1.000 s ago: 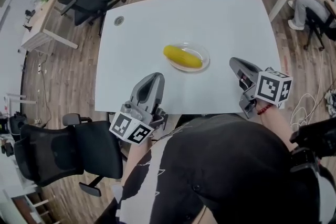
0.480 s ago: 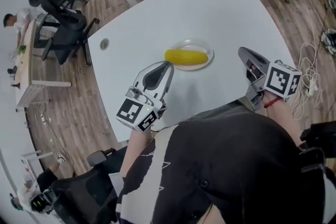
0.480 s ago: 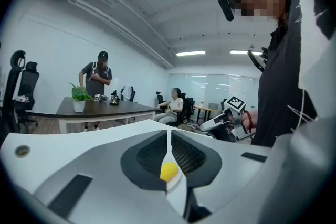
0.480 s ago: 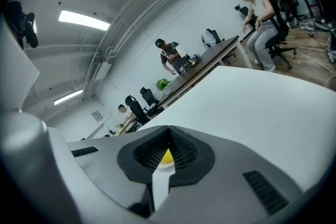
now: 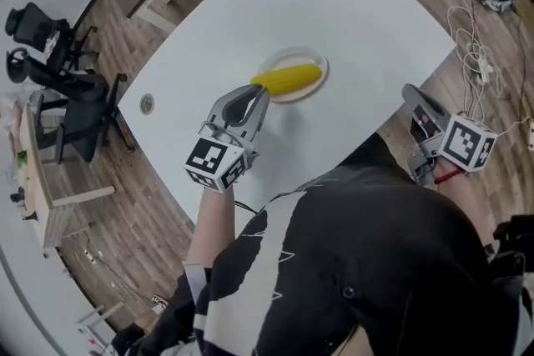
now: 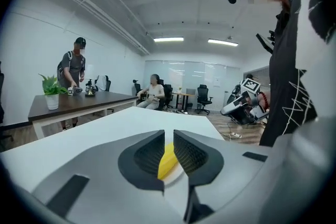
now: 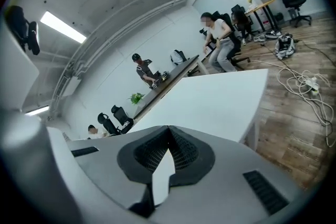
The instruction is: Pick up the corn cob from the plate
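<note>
My left gripper (image 5: 257, 93): jaws have just been opening and now stand a narrow slot apart, with nothing between the pads. In the left gripper view (image 6: 169, 135) the corn (image 6: 167, 161) shows through that slot. It sits ahead of my tips, not inside them, so no grip.

Corn (image 5: 288, 79) lies on the plate (image 5: 314, 60), mid table (image 5: 350, 4), long axis running left-right in the head view. Its left end overhangs the plate rim. My left tips sit just beside that end. Can't tell whether they touch it.

My left gripper is over the table and points at the corn, marker cube (image 5: 214, 163) toward my body.

My right gripper (image 5: 409, 90): jaws closed, tips meeting, holding nothing, per the right gripper view (image 7: 168, 131). It's off the table's near right edge, over the wood floor (image 5: 467, 104), well apart from the corn. It looks across the bare tabletop (image 7: 220, 97). Cables (image 5: 471, 54) lie on the floor beyond it. It also shows in the left gripper view, far right (image 6: 233, 108).
</note>
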{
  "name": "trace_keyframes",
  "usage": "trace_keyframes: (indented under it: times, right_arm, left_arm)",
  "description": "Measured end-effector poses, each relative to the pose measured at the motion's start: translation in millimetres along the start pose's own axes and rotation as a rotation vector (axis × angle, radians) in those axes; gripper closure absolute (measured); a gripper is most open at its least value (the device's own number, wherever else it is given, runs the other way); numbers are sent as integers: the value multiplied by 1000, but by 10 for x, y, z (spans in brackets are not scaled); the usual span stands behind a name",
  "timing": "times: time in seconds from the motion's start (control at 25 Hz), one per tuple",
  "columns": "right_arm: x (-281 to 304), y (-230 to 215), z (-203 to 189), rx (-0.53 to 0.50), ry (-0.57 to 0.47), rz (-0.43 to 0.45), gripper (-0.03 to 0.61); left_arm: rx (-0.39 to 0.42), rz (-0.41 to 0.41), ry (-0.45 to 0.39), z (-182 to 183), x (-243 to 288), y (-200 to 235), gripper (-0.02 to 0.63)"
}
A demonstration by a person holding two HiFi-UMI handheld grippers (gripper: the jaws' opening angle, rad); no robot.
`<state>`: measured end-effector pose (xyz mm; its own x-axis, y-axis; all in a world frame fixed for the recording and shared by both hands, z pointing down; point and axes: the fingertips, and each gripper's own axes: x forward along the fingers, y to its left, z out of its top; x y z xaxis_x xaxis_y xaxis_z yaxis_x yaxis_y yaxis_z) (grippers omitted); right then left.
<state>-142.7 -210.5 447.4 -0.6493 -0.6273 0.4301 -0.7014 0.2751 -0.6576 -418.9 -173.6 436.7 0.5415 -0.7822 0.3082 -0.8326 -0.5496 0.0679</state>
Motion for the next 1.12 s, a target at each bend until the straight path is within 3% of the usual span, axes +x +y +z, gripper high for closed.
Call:
trace_keyframes:
  times: [0.24, 0.44, 0.6, 1.12]
  right_arm:
    - [-440, -234, -277, 80, -54, -142, 563]
    - [-586, -276, -346, 95, -69, -191, 563]
    - [-656, -263, -378, 100, -64, -218, 563]
    - [-506, -55, -272, 47, -21, -193, 563]
  left_arm:
    - [103, -86, 39, -182, 127, 196, 462]
    - [116, -154, 67, -417, 325, 230, 311]
    - [158, -201, 104, -582, 484, 120, 301]
    - [197, -197, 149, -638, 682, 76, 296]
